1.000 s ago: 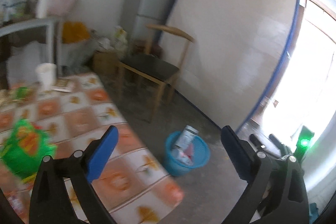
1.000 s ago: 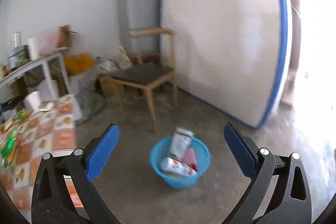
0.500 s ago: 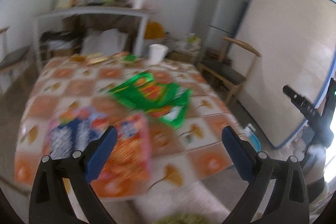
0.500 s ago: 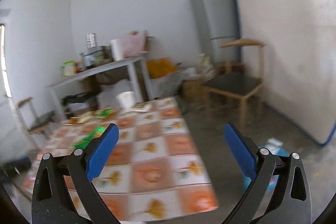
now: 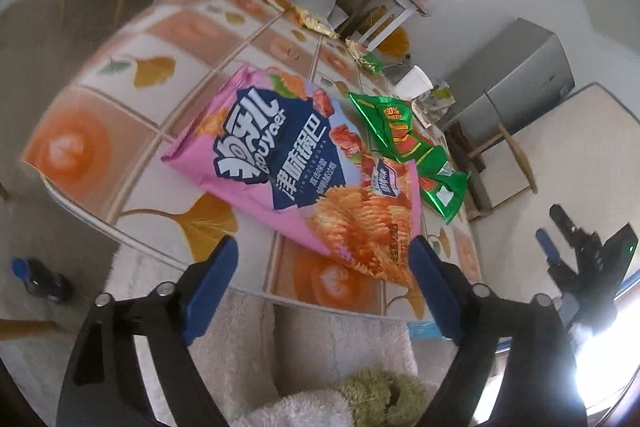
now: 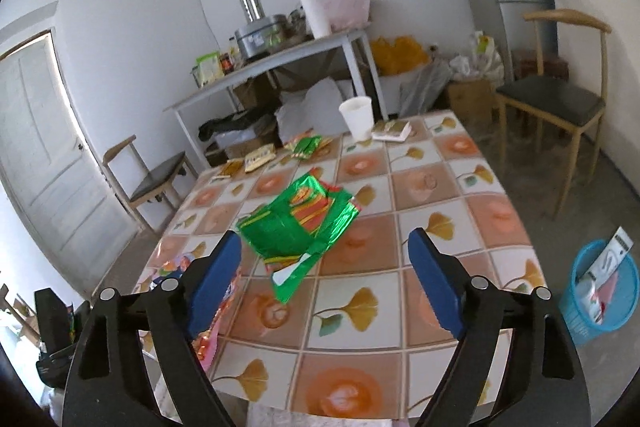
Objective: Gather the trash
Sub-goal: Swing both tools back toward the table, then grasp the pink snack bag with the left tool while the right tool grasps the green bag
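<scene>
Both tools have swung from the bin [image 6: 604, 291] back to the desk [image 6: 424, 187], the left tool [image 5: 320, 283] gaping empty over the pink bag [image 5: 296, 167] and the right tool [image 6: 326, 279] gaping empty before the green wrapper [image 6: 298, 223], so pickup comes next.

The left gripper [image 5: 322, 267] hung over the near edge of the table [image 5: 120, 115], tilted so the table ran slantwise across its view, its blue-padded fingers [image 5: 212, 279] spread wide with nothing between them. The right gripper [image 6: 324, 267] was held level above the same near edge, facing across the table, its fingers [image 6: 434, 283] likewise wide apart and gripping nothing. In the left wrist view the right gripper showed off to the right, beyond the table's right edge.
</scene>
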`<state>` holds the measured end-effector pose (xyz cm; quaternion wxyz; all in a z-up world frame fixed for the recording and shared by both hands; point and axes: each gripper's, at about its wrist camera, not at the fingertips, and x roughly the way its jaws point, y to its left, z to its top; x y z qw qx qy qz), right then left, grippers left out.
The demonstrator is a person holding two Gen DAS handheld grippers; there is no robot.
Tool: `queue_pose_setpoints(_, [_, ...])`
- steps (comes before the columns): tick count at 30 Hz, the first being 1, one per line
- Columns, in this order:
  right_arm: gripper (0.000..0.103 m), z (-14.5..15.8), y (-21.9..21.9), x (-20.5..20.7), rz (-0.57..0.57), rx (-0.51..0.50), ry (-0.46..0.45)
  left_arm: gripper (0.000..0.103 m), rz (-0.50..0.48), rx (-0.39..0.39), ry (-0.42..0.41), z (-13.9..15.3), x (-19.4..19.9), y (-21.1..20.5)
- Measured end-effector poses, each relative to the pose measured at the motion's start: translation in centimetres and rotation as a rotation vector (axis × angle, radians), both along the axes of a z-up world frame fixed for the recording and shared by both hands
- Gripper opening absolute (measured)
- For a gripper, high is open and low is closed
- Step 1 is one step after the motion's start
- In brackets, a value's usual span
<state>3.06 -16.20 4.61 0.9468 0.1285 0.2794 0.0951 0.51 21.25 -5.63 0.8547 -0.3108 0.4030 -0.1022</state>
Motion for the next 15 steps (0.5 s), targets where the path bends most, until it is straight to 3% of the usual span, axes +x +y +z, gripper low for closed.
queue_pose_setpoints(3, [0.074,-0.4,0.2,0.5,-0.009,0.01,0.035,0.074,0.006,-0.039,0.016,-1.0,0.8,0.2])
queue_pose_setpoints(10, [0.066,-2.0,-0.6,2.0,-0.032,0.094,0.138,0.069,0.042,-0.05,0.02,-1.0,3.0,0.6])
queue_pose_setpoints(15, [0.062,-4.9,-1.7,4.6,-0.007,0.295,0.308,0.064,0.067,-0.016,0.049,-0.8,4.4,0.5])
